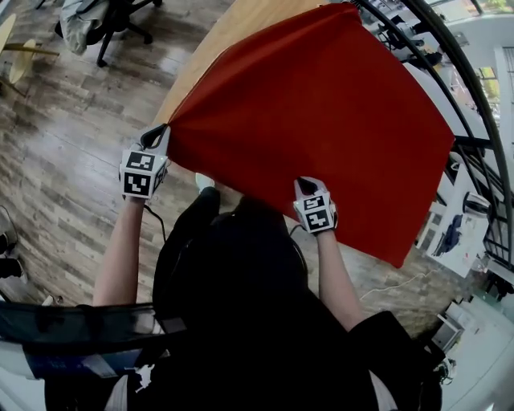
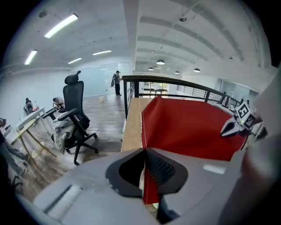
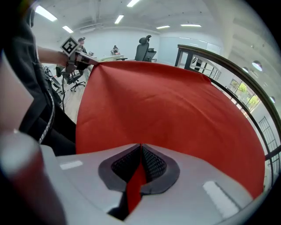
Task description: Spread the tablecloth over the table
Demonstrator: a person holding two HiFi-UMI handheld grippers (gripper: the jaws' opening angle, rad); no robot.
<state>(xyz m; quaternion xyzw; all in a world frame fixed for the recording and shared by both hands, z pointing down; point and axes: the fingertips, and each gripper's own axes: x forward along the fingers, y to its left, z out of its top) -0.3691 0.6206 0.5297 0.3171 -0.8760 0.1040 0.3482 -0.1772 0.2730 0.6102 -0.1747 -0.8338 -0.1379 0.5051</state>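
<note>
Tablecloth [image 1: 321, 120]: plain red sheet with a thin pale hem line on one edge; drawn out wide and smooth, few folds; covers most of the table, near edge lifted between the two grippers.
Cloth corners: near left corner at the left gripper; far corner at the table's far end; right corner hangs free past the table side, above the floor.
Left gripper [image 1: 163, 132]: jaws pressed together, pinching the near left corner of the cloth.
Right gripper [image 1: 305, 185]: jaws pressed together, pinching the near edge; red strip visible between the pads.
Table [image 1: 210, 56]: light wood top, bare only in a strip along the left side of the cloth.
Office chair [image 1: 108, 16]: black, pale garment draped on it, well apart from the table on the left.
Railing [image 1: 462, 112]: black, curved, runs past the far end and along the right side of the table.
Floor [image 1: 64, 152]: wood planks, wide stretch between table and chair.
Room for moving: wide on the left; tight on the right, beside the railing.
</note>
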